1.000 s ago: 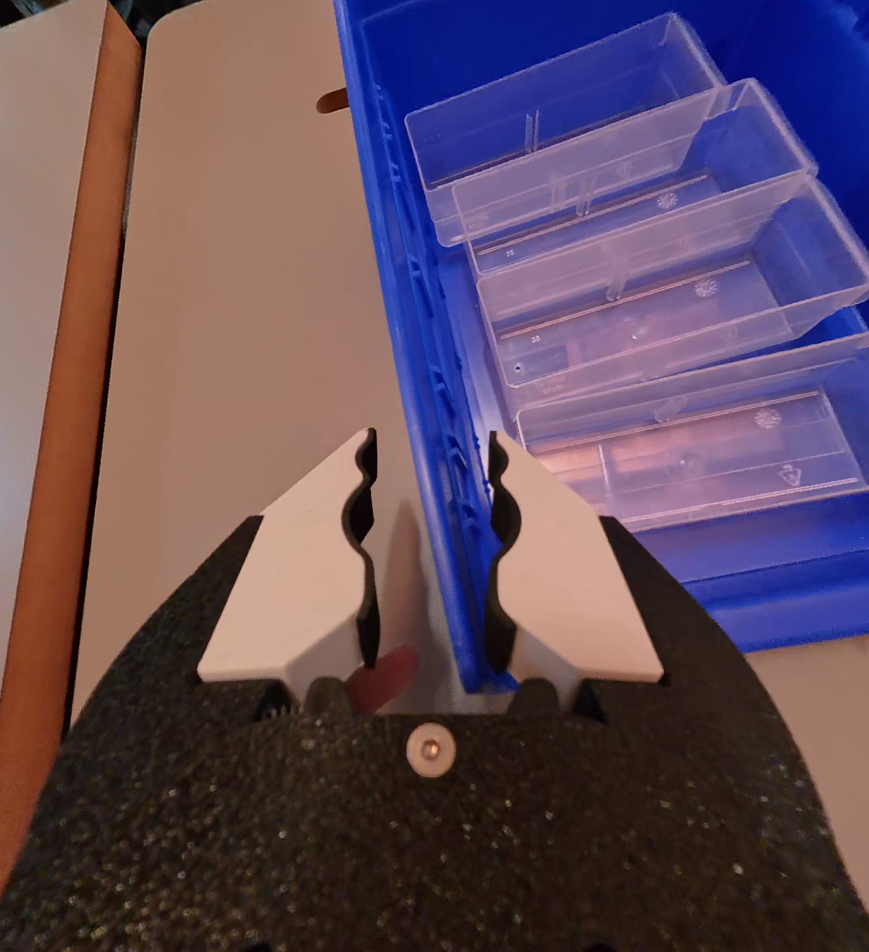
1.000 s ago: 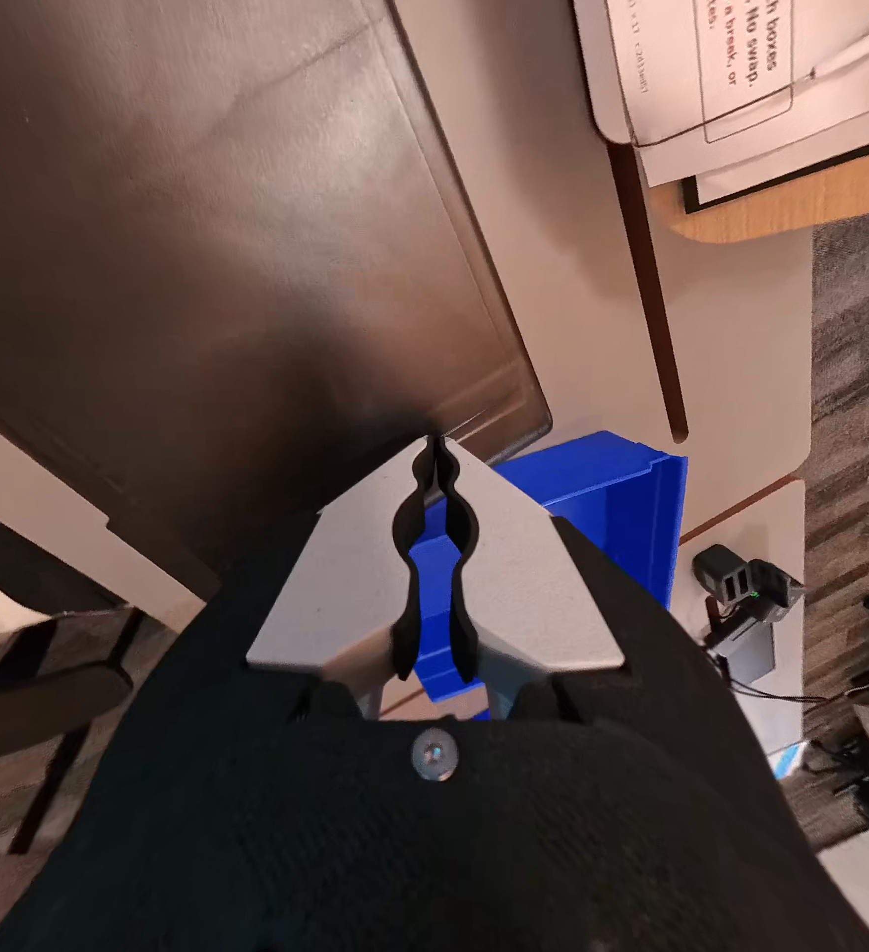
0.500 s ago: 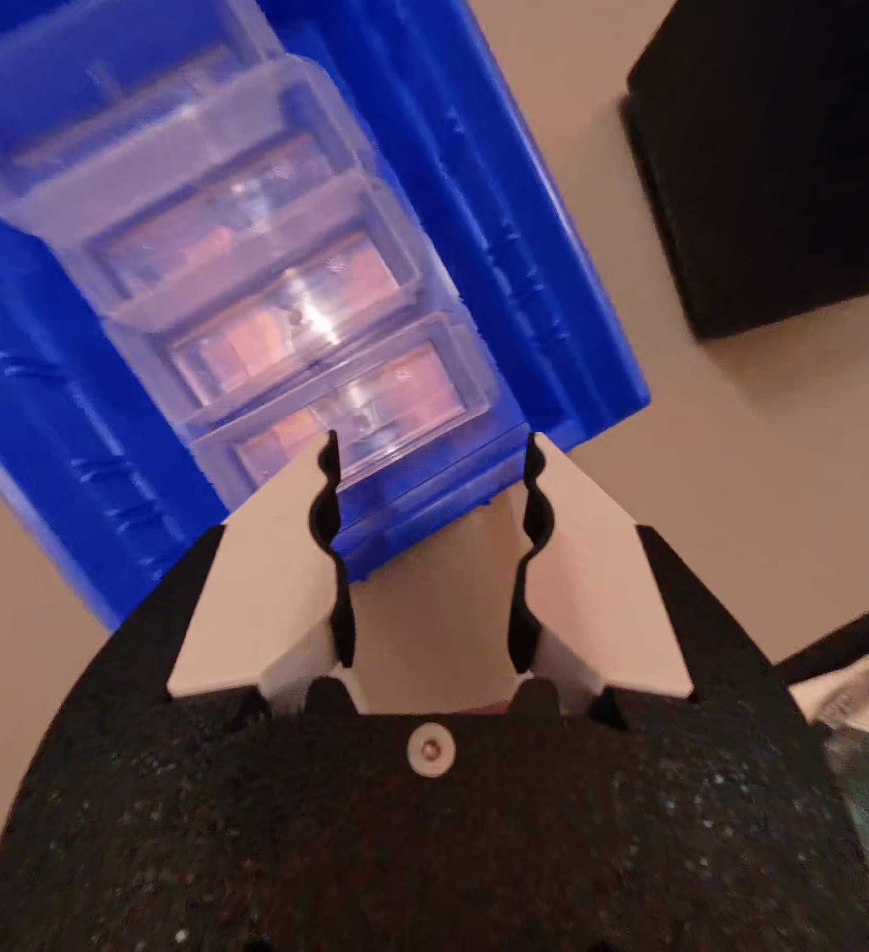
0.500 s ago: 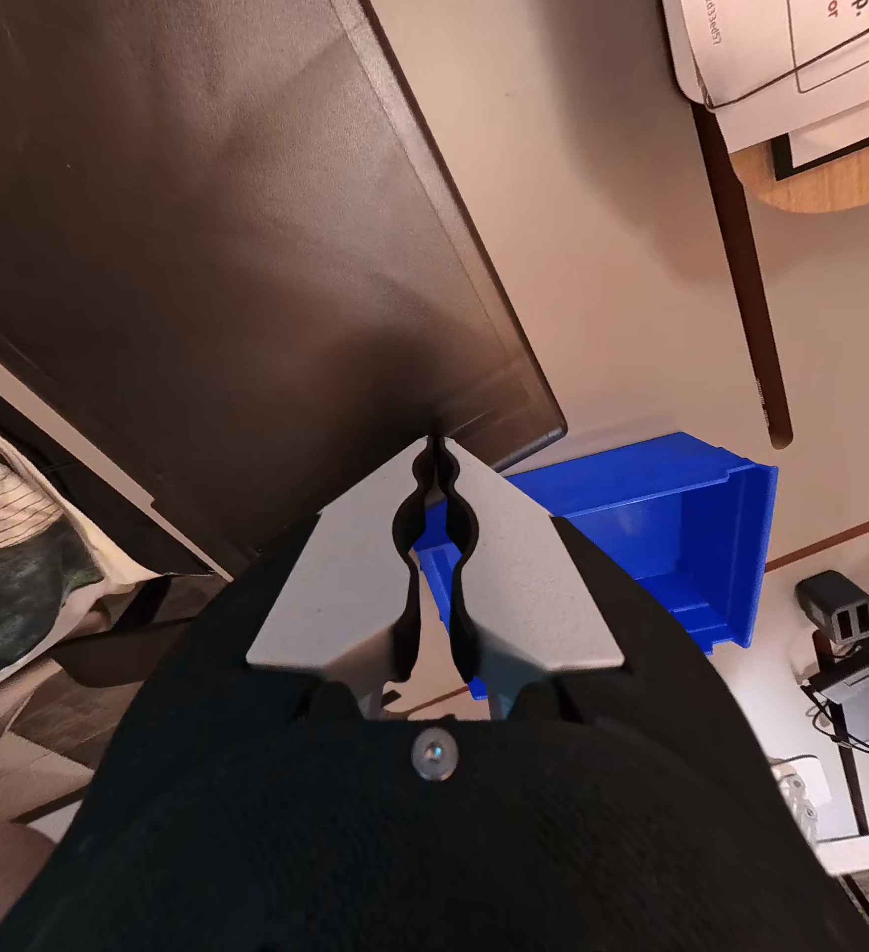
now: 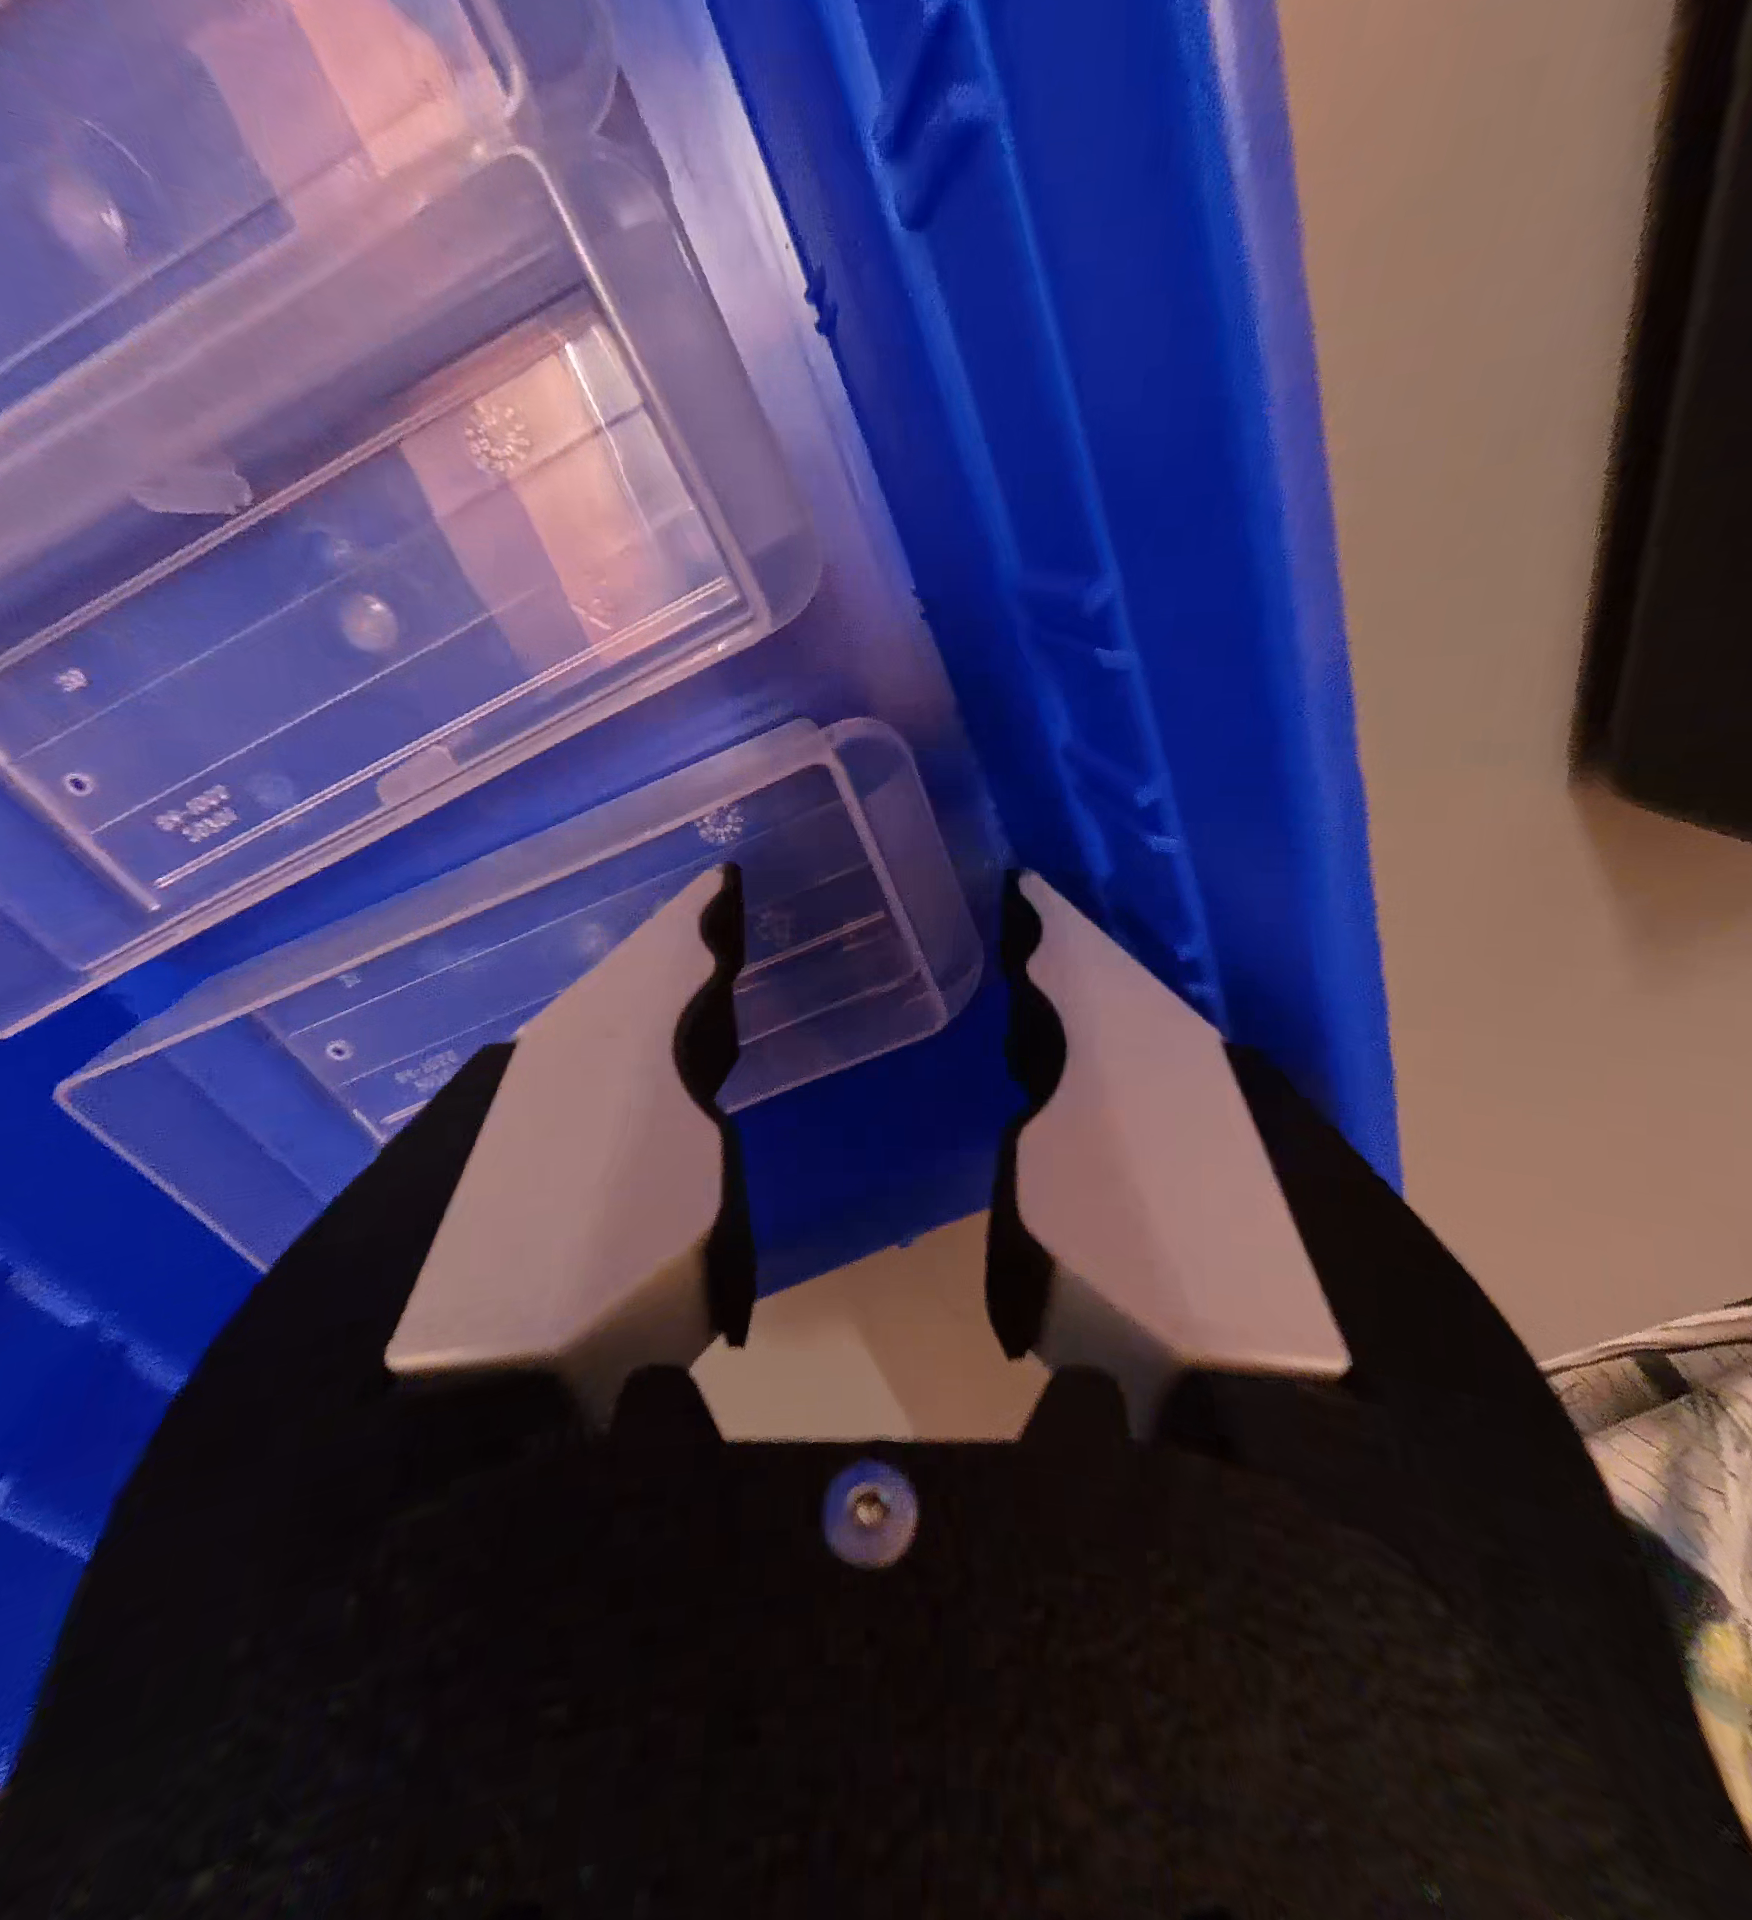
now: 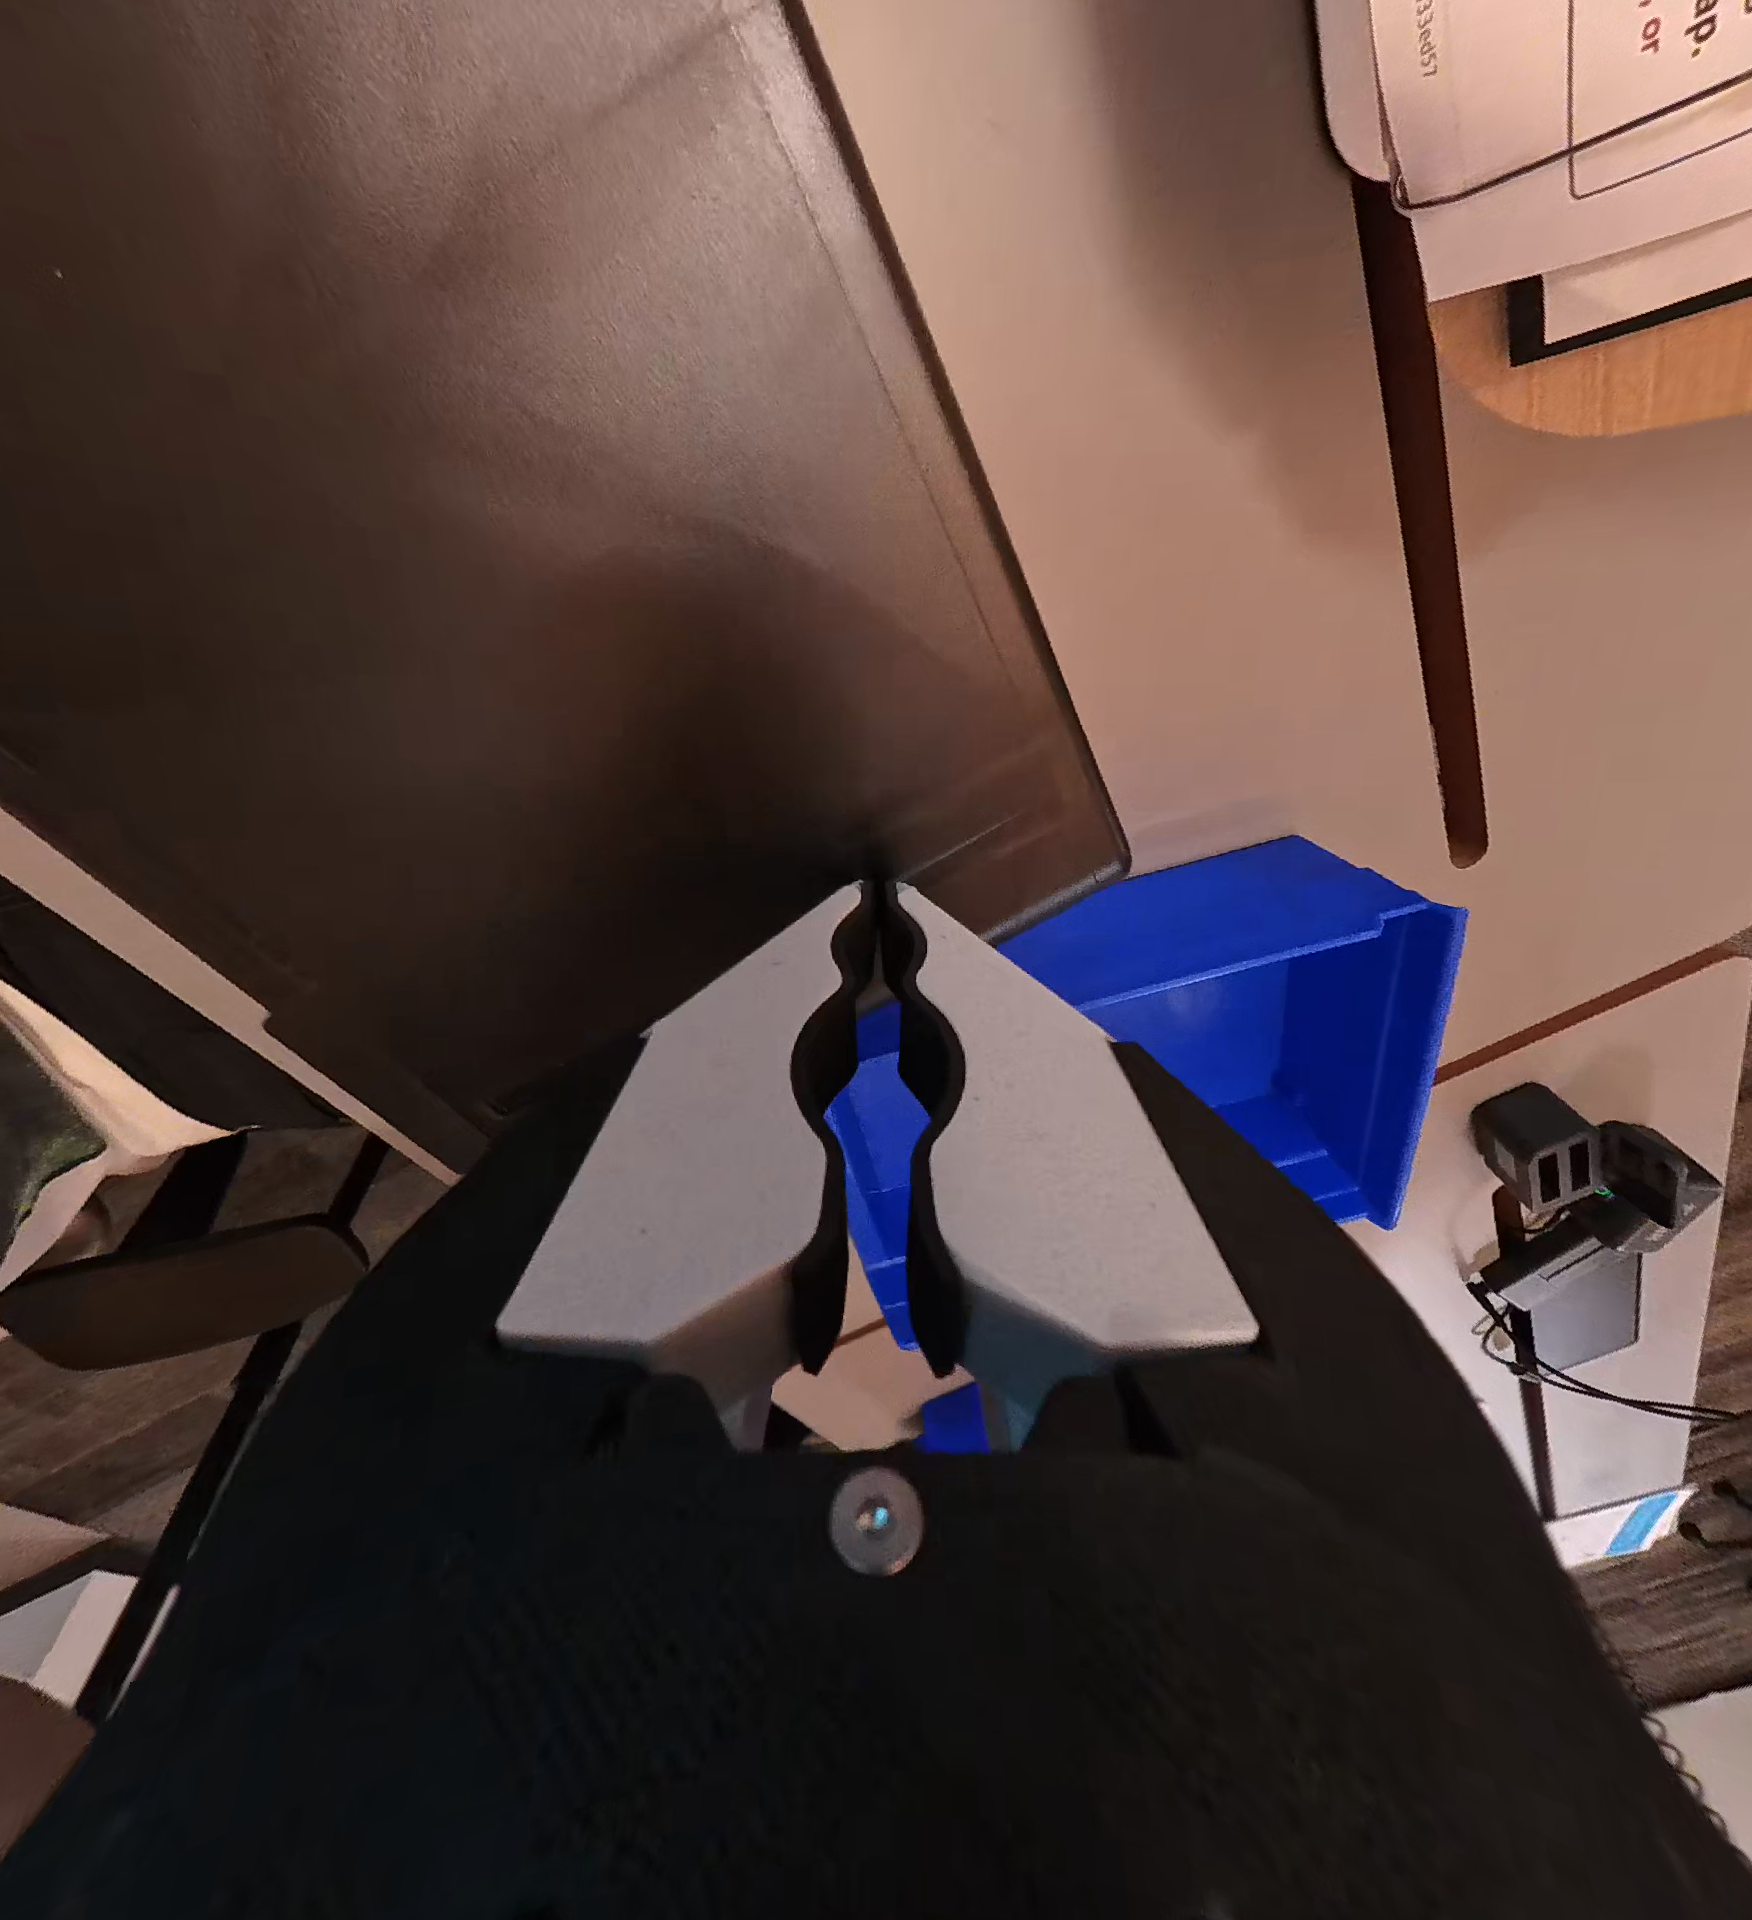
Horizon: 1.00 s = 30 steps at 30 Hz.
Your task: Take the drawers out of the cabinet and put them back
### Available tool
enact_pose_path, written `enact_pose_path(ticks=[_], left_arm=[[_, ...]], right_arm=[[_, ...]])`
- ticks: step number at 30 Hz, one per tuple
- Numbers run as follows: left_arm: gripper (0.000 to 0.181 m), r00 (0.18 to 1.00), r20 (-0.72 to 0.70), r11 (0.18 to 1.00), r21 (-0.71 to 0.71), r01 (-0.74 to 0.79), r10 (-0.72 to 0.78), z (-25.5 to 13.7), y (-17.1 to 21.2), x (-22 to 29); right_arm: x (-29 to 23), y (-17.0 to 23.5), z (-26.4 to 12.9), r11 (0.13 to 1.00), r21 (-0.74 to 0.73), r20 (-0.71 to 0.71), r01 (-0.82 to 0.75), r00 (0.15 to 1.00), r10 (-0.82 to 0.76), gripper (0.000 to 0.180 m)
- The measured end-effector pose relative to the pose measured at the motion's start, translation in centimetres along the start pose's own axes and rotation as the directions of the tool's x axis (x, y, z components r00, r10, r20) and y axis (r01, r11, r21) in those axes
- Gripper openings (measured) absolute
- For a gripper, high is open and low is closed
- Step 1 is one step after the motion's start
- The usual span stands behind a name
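Note:
Several clear plastic drawers lie in a blue bin (image 5: 1059,520). The nearest drawer (image 5: 539,987) lies just beyond my left gripper (image 5: 872,878), with another drawer (image 5: 332,644) behind it. My left gripper is open and empty, its tips over the near right corner of the bin. My right gripper (image 6: 880,891) is shut, its tips against the top of the dark cabinet (image 6: 436,468) near its corner. I cannot tell whether it pinches anything. The cabinet also shows in the left wrist view (image 5: 1734,416) right of the bin. The bin shows beyond the right gripper (image 6: 1267,1018).
The bin and cabinet stand on a beige table (image 6: 1215,520). Papers on a wooden board (image 6: 1630,156) lie at the far edge. A small dark device with cables (image 6: 1578,1164) sits past the bin. Patterned fabric (image 5: 1734,1558) is at the lower right.
My left gripper has swung from the bin's left wall across to its near right corner, opened wider and come closer to the drawers. My right gripper stays shut against the cabinet, barely shifted.

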<state>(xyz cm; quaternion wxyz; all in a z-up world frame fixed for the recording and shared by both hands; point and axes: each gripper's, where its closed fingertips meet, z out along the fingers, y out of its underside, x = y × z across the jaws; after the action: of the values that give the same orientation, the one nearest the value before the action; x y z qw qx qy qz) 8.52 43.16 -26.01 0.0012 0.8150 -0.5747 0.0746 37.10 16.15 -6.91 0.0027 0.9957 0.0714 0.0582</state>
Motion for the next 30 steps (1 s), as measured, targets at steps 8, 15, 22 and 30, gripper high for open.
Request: enact_pose_path(ticks=[8, 15, 22, 30], left_arm=[[0.017, 0.995, -0.031, 0.993, -0.066, -0.093, 0.091, 0.6, 1.5, 1.2], [0.013, 0.949, -0.134, 0.958, 0.010, -0.286, 0.284, -7.0, 3.1, 3.7], [0.011, 0.821, -0.135, 0.832, 0.117, -0.542, 0.554, -16.8, 6.8, 8.5], [0.011, 0.559, -0.272, 0.588, 0.031, -0.808, 0.783, -18.8, 13.8, 16.3]], right_arm=[[0.0, 0.0, 0.0, 0.999, 0.038, -0.016, -0.010, 1.000, 0.010, 0.000], [0.0, 0.0, 0.0, 0.999, 0.048, 0.009, -0.009, 1.000, 0.009, 0.000], [0.0, 0.0, 0.0, 0.999, 0.036, -0.011, 0.001, 1.000, 0.000, 0.000], [0.0, -0.1, 0.0, 0.999, 0.040, -0.020, 0.000, 1.000, 0.001, 0.000]])
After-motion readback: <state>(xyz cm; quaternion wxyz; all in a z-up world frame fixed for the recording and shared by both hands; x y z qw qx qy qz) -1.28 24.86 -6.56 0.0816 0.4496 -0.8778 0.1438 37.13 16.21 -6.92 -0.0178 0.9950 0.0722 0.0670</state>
